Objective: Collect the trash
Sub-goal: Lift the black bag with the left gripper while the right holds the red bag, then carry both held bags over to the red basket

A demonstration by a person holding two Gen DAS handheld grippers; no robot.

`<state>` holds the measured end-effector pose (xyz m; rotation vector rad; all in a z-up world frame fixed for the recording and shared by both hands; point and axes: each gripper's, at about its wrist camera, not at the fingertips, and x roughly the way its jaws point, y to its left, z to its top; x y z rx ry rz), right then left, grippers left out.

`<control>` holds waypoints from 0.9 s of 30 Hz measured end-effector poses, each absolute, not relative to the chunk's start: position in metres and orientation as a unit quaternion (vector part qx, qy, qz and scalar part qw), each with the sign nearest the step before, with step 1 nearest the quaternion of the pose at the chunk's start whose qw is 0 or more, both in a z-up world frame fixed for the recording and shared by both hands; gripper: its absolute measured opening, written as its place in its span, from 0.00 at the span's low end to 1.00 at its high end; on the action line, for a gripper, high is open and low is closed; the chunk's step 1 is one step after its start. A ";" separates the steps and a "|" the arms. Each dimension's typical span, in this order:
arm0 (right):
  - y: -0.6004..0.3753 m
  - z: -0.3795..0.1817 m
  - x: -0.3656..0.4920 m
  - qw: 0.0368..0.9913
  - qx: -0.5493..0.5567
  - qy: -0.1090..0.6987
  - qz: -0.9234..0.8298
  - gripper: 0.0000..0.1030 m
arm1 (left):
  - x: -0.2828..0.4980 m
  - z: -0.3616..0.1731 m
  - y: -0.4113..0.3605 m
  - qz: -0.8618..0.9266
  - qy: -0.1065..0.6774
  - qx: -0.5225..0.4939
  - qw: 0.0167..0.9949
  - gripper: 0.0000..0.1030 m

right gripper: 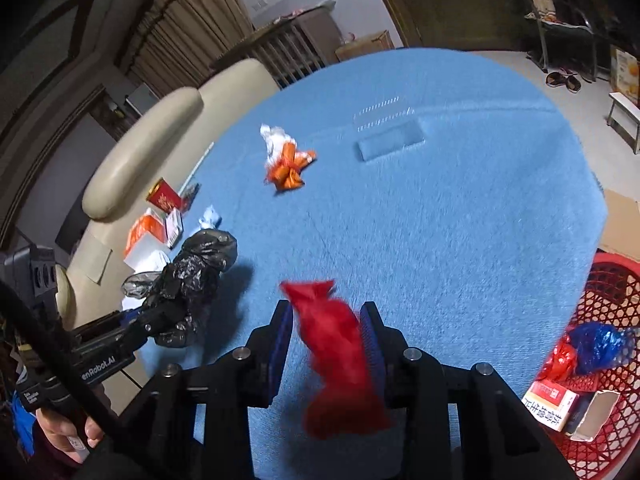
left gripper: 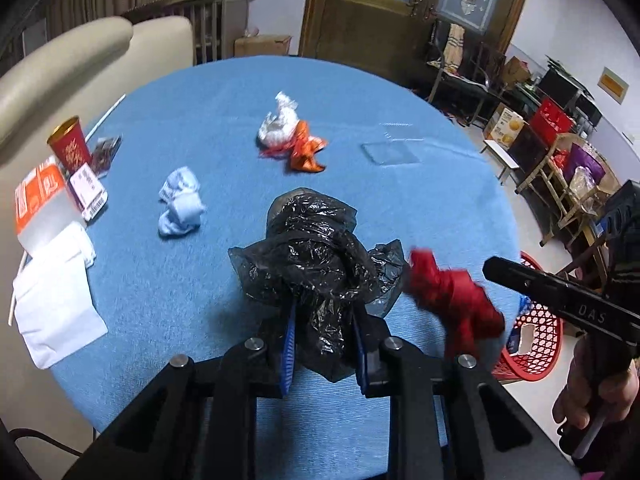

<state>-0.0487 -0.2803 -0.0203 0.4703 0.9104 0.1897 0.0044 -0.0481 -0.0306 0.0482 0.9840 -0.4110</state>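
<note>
My left gripper (left gripper: 324,316) is shut on a crumpled black plastic bag (left gripper: 312,256), held just above the blue round table (left gripper: 420,208). My right gripper (right gripper: 326,320) is shut on a crumpled red bag (right gripper: 340,356), also off the cloth; the red bag (left gripper: 452,292) shows at the right of the left wrist view. The black bag (right gripper: 188,276) and left gripper (right gripper: 152,316) appear at the left of the right wrist view. An orange and white wrapper wad (left gripper: 292,136) and a pale blue crumpled tissue (left gripper: 180,204) lie farther out on the table.
A red mesh basket (right gripper: 608,292) stands on the floor at the table's right edge, holding blue and red bags and a small box. At the table's left sit a red cup (left gripper: 70,144), an orange carton (left gripper: 38,200) and white paper (left gripper: 56,308). A clear flat lid (left gripper: 390,152) lies far right.
</note>
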 end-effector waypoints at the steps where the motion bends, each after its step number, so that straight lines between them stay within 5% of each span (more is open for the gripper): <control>1: -0.283 -0.018 -0.050 0.869 0.226 0.431 0.090 0.37 | 0.002 -0.027 -0.051 -0.199 0.466 0.026 0.862 0.24; 27: -0.387 0.016 -0.123 0.886 0.289 0.364 0.005 0.37 | -0.030 -0.001 -0.136 -0.287 0.447 0.086 0.843 0.24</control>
